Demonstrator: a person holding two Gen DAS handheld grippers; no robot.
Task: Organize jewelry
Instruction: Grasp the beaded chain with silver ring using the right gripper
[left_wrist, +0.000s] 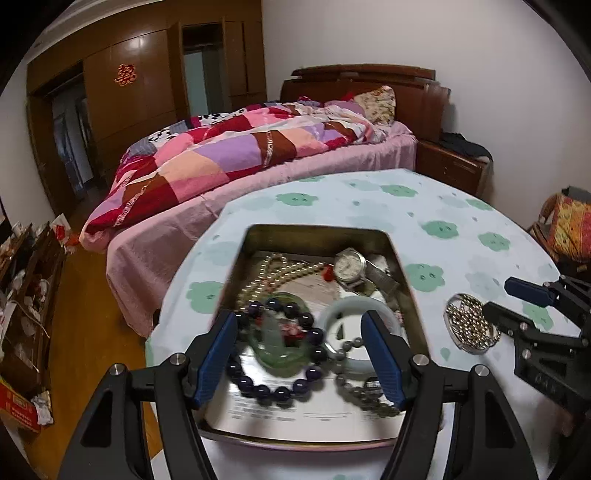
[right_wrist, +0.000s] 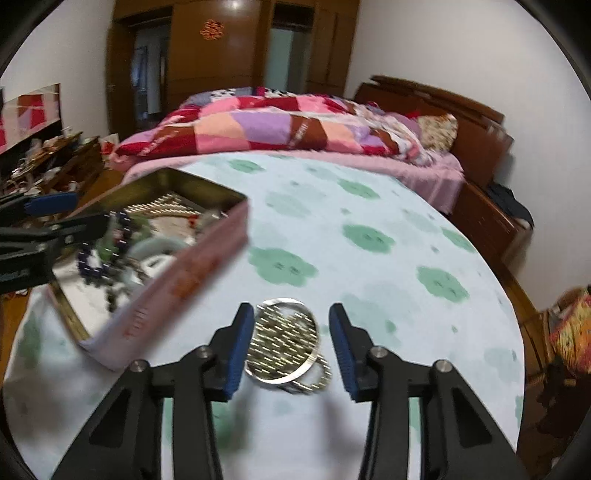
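A coil of small silver beads (right_wrist: 284, 341) on a shiny ring lies on the tabletop (right_wrist: 369, 206), between the spread fingers of the right gripper (right_wrist: 291, 347). The left gripper (left_wrist: 299, 356) hangs open over the tin (left_wrist: 317, 236).

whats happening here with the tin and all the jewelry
A person with a gripper in each hand is sorting jewelry on a round table. The left gripper is open above the open tin, which holds bead bracelets, a bangle and a watch. The right gripper is open around a round case of small beads lying on the cloth beside the tin, not gripped.
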